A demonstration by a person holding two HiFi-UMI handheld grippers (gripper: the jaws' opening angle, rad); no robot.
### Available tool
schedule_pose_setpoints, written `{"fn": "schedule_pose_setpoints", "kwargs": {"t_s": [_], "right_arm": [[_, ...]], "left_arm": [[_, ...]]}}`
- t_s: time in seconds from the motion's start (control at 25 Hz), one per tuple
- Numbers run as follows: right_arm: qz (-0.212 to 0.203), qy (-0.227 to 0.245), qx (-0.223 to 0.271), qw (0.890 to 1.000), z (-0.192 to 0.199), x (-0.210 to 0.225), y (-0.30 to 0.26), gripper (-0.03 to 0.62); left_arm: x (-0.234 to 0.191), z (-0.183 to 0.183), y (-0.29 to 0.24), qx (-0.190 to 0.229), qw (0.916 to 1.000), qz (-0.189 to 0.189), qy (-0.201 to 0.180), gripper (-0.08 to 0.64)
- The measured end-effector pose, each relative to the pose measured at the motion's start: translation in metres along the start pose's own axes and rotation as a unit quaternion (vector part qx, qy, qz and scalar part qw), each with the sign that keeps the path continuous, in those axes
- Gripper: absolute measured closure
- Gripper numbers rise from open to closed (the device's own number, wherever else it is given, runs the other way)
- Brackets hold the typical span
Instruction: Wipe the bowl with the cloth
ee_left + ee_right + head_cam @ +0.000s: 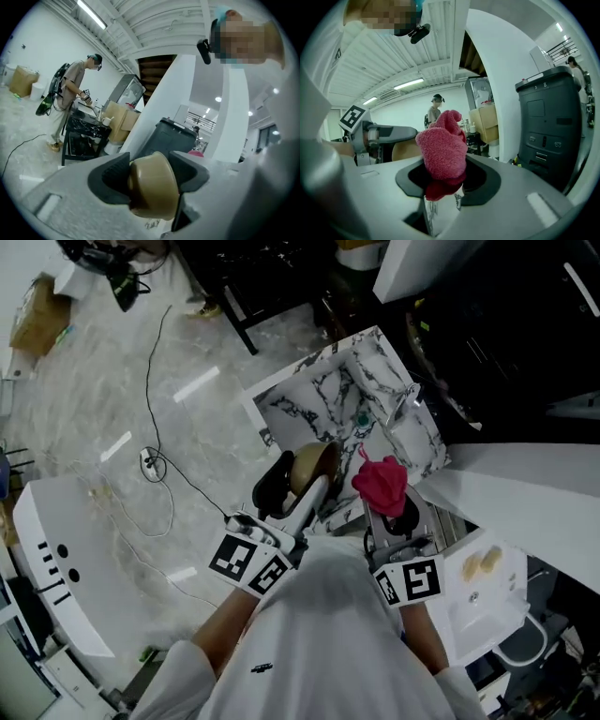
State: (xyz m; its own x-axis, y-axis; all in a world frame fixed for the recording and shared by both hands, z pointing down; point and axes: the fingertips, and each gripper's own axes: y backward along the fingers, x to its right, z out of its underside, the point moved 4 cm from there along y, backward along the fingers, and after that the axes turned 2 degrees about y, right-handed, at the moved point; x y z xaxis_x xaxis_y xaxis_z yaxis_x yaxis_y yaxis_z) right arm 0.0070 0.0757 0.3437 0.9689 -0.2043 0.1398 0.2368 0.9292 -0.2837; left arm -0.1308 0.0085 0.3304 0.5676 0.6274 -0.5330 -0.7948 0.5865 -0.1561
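My left gripper (295, 474) is shut on a tan bowl (311, 467), held up in the air above a marble-patterned table (300, 404). In the left gripper view the bowl (152, 187) fills the gap between the two dark pads. My right gripper (386, 498) is shut on a bunched red cloth (381, 484), which stands up out of the jaws in the right gripper view as well (442, 149). Cloth and bowl are side by side, a small gap apart. From the right gripper view, the left gripper (375, 136) and the bowl (407, 150) show just left of the cloth.
A faucet-like metal piece (405, 399) lies on the marble table. A white counter (506, 493) runs at the right, a white curved unit (66, 559) at the left. A cable (155, 442) trails over the floor. A person (70, 89) stands far off by a black table (84, 129).
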Motion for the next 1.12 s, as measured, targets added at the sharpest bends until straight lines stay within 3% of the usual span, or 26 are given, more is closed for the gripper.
{"fn": "schedule_pose_setpoints", "kwargs": {"t_s": [0.16,0.4,0.6,0.84,1.12], "right_arm": [[-0.071,0.019,-0.015,0.997,0.005,0.022,-0.005,0.445],[-0.131,0.041,0.009,0.991,-0.003,0.044,-0.002,0.445],[-0.182,0.050,0.027,0.982,-0.012,0.048,-0.006,0.445],[-0.237,0.083,0.010,0.968,-0.009,0.045,-0.017,0.445],[-0.248,0.112,0.011,0.962,-0.018,0.049,-0.035,0.443]], "left_arm": [[0.012,0.013,-0.021,0.012,0.9987,-0.047,0.018,0.295],[0.036,0.025,-0.040,0.010,0.9968,-0.079,0.010,0.295],[0.054,0.025,-0.048,0.022,0.9964,-0.080,0.017,0.295],[0.070,0.025,-0.059,0.025,0.9973,-0.065,0.024,0.294],[0.080,0.022,-0.061,0.029,0.9978,-0.060,0.006,0.291]]}}
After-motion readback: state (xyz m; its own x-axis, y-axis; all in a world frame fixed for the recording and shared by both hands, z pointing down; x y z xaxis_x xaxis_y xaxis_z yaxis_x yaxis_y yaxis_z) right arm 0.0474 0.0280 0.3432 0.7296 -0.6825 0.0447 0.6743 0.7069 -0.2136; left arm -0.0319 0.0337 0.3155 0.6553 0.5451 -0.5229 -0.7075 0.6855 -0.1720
